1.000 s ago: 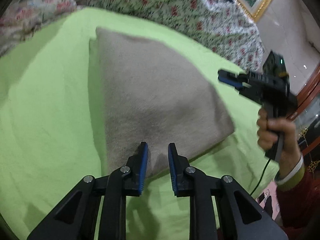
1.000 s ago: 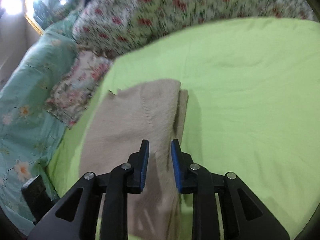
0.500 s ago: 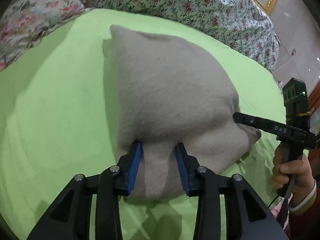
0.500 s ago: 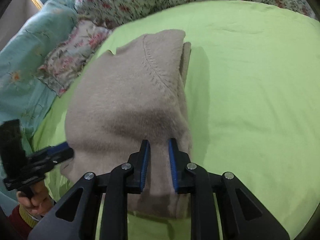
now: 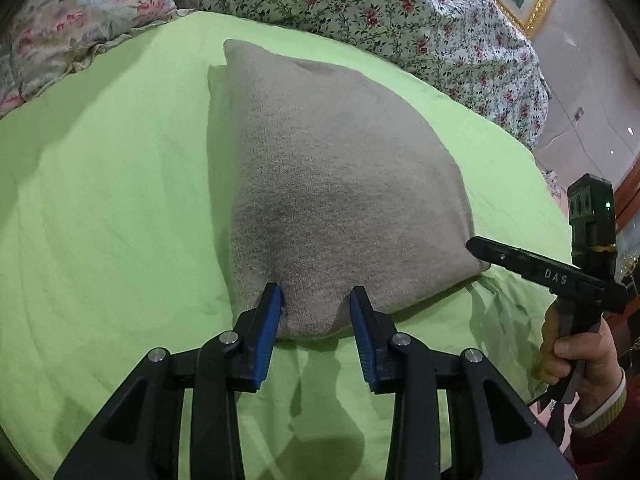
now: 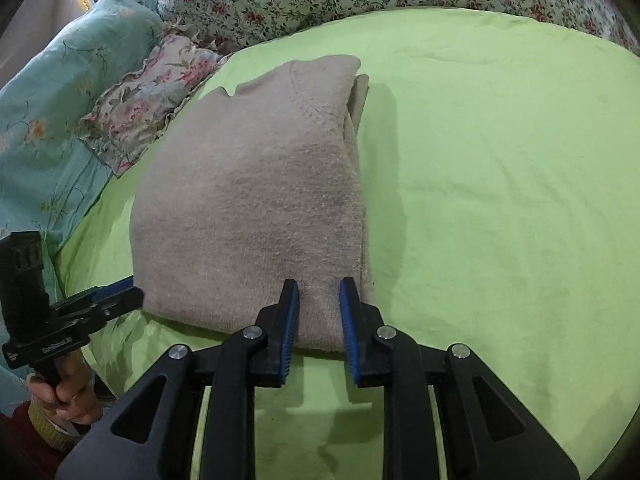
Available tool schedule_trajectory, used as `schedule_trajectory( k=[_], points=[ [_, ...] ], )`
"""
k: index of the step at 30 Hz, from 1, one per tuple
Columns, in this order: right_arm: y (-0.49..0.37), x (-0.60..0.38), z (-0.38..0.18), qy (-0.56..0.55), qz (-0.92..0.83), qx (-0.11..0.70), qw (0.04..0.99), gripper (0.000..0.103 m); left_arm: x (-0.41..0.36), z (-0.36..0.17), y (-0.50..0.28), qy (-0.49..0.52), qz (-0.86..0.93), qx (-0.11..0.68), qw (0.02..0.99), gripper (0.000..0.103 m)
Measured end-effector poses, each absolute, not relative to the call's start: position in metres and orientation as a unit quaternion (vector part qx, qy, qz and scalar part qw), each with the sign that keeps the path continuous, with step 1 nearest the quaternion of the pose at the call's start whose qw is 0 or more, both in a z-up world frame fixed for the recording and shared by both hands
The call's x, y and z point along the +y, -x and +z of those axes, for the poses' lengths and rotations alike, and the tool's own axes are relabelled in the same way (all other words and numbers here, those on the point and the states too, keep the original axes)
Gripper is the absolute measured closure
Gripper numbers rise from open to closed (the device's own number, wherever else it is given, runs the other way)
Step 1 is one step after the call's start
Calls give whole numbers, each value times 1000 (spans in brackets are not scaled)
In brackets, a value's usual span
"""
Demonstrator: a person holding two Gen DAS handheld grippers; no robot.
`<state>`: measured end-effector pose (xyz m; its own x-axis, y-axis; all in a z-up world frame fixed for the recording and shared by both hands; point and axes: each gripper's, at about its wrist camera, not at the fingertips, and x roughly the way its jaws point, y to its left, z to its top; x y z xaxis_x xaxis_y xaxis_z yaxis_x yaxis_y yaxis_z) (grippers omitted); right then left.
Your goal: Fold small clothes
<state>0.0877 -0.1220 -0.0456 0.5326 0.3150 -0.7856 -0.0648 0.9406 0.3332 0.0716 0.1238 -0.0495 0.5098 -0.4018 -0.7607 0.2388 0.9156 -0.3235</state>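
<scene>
A beige knitted garment [image 5: 332,184] lies folded on the light green sheet [image 5: 104,208]; it also shows in the right wrist view [image 6: 256,200]. My left gripper [image 5: 316,300] is open, its blue pads either side of the garment's near left corner, the cloth between them. My right gripper [image 6: 319,292] is open, its pads straddling the near right corner of the garment. The right gripper [image 5: 476,246] also shows side-on in the left wrist view, at the cloth's right edge. The left gripper [image 6: 128,292] shows in the right wrist view at the cloth's left edge.
Floral quilts and pillows [image 5: 360,4] are heaped along the far side of the sheet. A teal quilt [image 6: 48,128] lies at the left of the right wrist view. A gold picture frame [image 5: 524,4] hangs behind. Green sheet [image 6: 500,200] spreads right of the garment.
Both grippers have come down and forward from above the bed to the garment's near edge. Their jaws have opened wider and now straddle the cloth at its two near corners.
</scene>
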Motion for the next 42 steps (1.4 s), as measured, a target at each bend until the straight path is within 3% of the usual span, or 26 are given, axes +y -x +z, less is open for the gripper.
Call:
schedule_trajectory(
  k=[6, 16, 19, 27, 42],
  points=[
    [-79, -120, -43, -129, 99, 482, 861, 80, 119, -42, -72, 76, -167, 480, 858, 65],
    [-36, -113, -16, -128, 110, 496, 852, 71, 137, -3, -52, 100, -125, 485, 860, 29],
    [-27, -109, -9, -118, 111, 493, 855, 64, 137, 7, -47, 89, -111, 485, 863, 23],
    [-6, -102, 6, -98, 112, 487, 860, 35, 142, 7, -26, 64, -81, 495, 863, 18],
    [24, -104, 5, -83, 108, 504, 853, 19, 130, -2, 10, -53, -17, 506, 861, 15]
  ],
)
